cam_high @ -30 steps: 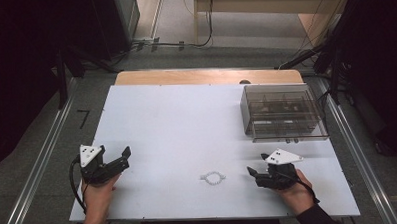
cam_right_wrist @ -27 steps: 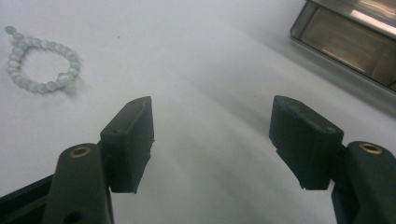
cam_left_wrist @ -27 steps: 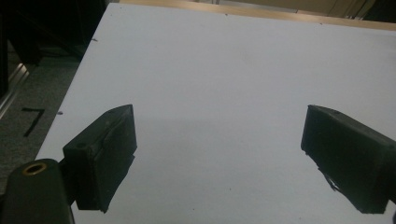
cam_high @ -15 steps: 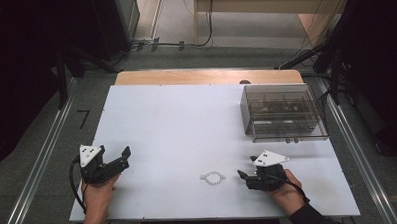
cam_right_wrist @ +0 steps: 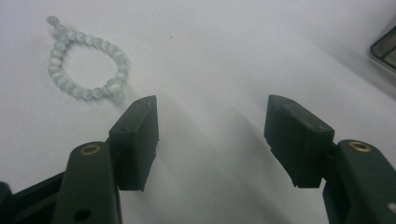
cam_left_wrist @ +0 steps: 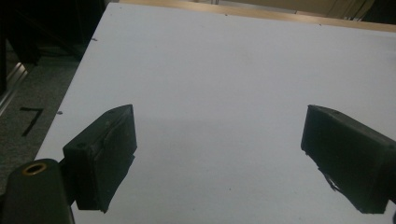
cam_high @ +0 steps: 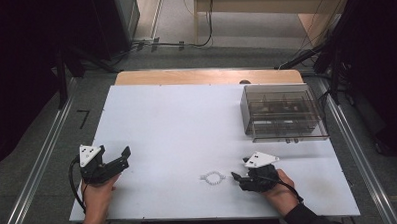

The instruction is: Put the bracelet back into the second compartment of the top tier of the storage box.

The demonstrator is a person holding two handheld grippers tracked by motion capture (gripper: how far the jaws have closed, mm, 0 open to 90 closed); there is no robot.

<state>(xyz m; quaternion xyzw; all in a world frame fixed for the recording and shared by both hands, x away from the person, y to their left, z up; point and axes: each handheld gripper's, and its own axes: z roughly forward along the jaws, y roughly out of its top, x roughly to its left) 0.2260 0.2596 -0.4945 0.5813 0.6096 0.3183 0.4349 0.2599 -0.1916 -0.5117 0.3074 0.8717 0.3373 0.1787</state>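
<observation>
White table (cam_high: 187, 122), bare across the middle. Far right on it, clear plastic drawer box (cam_high: 282, 112). At near-left edge, left gripper (cam_left_wrist: 219, 154), jaws spread wide over bare tabletop, nothing between. At near right, right gripper (cam_right_wrist: 212, 135), jaws just closing a little yet apart and empty, low over the table. Just beyond its left jaw, pale bead bracelet (cam_right_wrist: 86, 63) lying flat, untouched.

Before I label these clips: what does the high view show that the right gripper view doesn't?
High view alone: the left gripper, open over bare table, both hands, and the whole clear box. Right gripper view alone: the bracelet's separate pale beads, lying ahead and left of its open jaws, apart from them. Both: bracelet, white table, right gripper.
</observation>
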